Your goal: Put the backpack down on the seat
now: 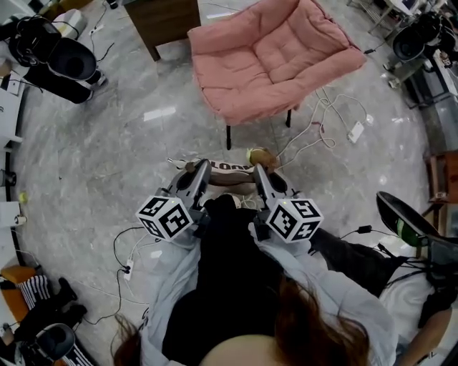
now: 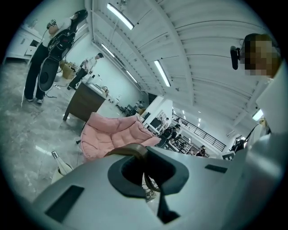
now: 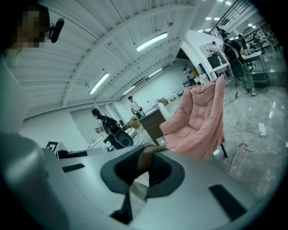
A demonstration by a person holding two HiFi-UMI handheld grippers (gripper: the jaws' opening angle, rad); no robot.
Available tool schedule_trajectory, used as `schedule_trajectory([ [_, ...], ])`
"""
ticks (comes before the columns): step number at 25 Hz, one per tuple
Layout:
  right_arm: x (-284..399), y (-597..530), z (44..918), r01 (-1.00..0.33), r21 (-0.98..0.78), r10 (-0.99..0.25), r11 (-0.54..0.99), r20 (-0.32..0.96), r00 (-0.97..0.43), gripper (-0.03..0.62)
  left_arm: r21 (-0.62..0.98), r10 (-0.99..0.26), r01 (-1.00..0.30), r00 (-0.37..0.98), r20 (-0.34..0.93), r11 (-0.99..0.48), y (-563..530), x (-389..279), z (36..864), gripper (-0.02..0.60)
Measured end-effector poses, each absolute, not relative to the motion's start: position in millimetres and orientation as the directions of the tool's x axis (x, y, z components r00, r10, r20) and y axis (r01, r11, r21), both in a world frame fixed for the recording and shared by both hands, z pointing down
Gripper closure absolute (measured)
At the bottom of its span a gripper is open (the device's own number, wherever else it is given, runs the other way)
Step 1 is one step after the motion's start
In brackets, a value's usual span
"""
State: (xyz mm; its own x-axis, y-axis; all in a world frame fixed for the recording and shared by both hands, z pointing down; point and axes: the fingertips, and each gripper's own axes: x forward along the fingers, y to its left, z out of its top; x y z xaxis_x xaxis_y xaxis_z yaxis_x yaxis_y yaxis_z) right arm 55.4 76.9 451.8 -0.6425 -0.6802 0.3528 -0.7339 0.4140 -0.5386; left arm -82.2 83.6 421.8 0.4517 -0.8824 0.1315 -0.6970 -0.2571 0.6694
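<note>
1. Left gripper (image 1: 201,171): the jaws are pressed together on a brown strap (image 2: 135,150) of the backpack (image 1: 230,170). In the left gripper view the strap arches over the top of the jaw opening and runs down through it. This gripper's marker cube (image 1: 166,216) sits behind the jaws, close to my body.

2. Right gripper (image 1: 259,171): the jaws are likewise pinched on a brown strap (image 3: 146,157), which stands upright in the dark gap between the pads. This gripper's marker cube (image 1: 295,218) sits behind the jaws, level with the left cube.

3. Backpack position: I hold the two grippers side by side with a narrow gap between them. The light-coloured body of the backpack, with dark lettering and brown trim, lies in that gap, at and just ahead of the jaw tips. It is not on the seat.

4. Seat position: the pink cushioned chair (image 1: 275,53) stands on dark legs ahead of both grippers, well apart from the jaw tips, with its cushion bare.

5. Surroundings: white cables and a power strip (image 1: 356,131) lie on the marble floor ahead and to the right of the right gripper. A dark wooden desk (image 1: 163,21) stands beyond the seat, ahead and to the left of the left gripper.
</note>
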Motion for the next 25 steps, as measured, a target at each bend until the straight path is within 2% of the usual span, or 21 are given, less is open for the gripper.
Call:
schedule_trajectory([
  [12, 2, 48, 448, -0.657, -0.556, -0.591, 0.509, 0.33, -0.737, 0.569, 0.664, -0.94, -0.729, 0.321, 0.12, -0.164, 66, -135, 412, 0.568],
  [25, -116, -50, 455, -0.587, -0.584, -0.473, 0.561, 0.355, -0.806, 0.569, 0.648, -0.968, -0.761, 0.194, 0.159, -0.046, -23, -250, 415, 0.568],
])
